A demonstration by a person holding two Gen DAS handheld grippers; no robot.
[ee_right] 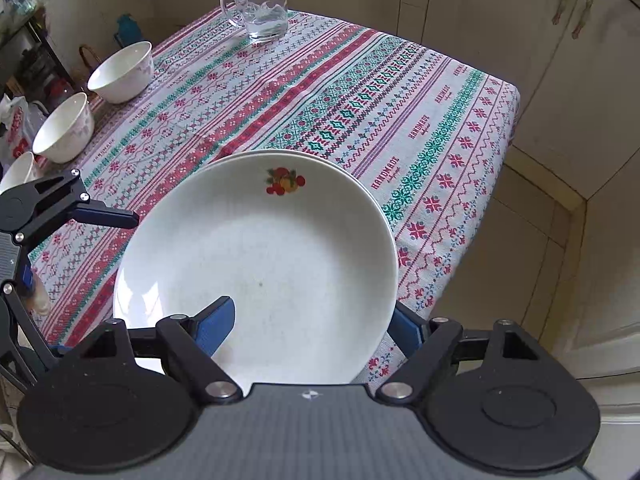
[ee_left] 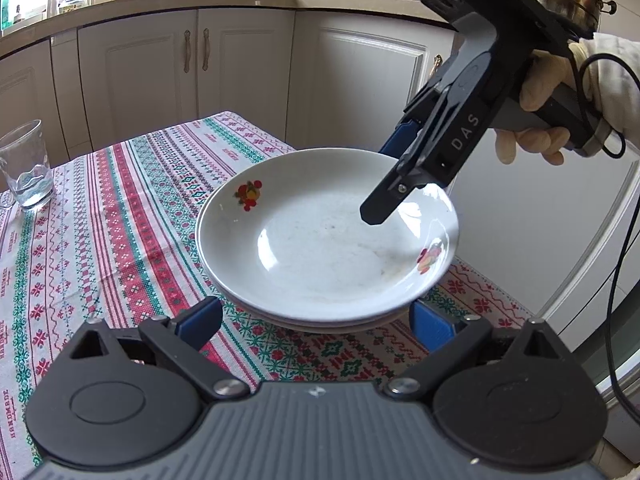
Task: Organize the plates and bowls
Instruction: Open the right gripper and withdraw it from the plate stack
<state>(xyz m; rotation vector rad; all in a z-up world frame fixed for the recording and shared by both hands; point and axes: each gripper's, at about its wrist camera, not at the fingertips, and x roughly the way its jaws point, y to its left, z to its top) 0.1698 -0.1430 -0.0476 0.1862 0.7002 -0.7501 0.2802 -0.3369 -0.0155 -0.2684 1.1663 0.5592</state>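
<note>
A white deep plate with fruit prints point(ee_left: 320, 240) point(ee_right: 260, 264) lies on top of another white plate point(ee_left: 304, 322) on the patterned tablecloth. My right gripper point(ee_right: 316, 326) point(ee_left: 390, 178) is open and straddles the top plate's near rim, one blue finger point(ee_right: 218, 322) inside over the plate, the other point(ee_right: 406, 330) outside below the rim. My left gripper point(ee_left: 316, 322) point(ee_right: 86, 216) is open, its blue fingers point(ee_left: 200, 320) either side of the stack's near edge, just short of it. Three white bowls point(ee_right: 122, 72) point(ee_right: 64, 128) point(ee_right: 18, 172) stand at the table's far left edge.
A glass mug point(ee_right: 260, 4) point(ee_left: 26, 166) holding a little water stands at the table's far corner. The tablecloth point(ee_right: 360, 92) hangs over the table edge, close to white kitchen cabinets point(ee_left: 180, 68). A cable point(ee_left: 620, 240) hangs from the right gripper's handle.
</note>
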